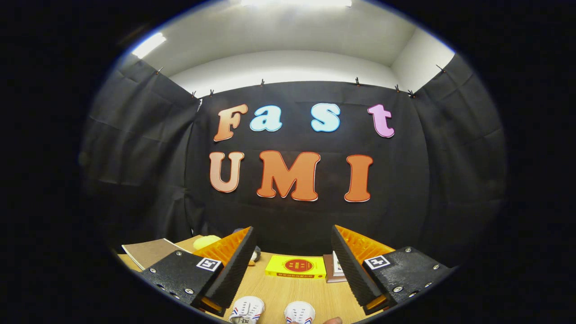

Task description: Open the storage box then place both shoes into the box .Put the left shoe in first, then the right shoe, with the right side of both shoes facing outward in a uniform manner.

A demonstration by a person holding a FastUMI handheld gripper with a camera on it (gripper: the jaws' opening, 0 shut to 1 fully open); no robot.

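Two white shoes at bottom centre on the table, toes barely showing, just below the gripper, fingers wide apart and empty. Storage box not identifiable from here. Risk: taking the wrong shoe first, left and right being unclear, or catching the yellow book ahead.

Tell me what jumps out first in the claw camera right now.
The claw stands wide open above the wooden table, holding nothing. Between its fingers, near the camera, lie the toes of two white shoes side by side. Beyond them, at the table's far edge by the black cloth wall, sits a flat yellow box with a red round mark.
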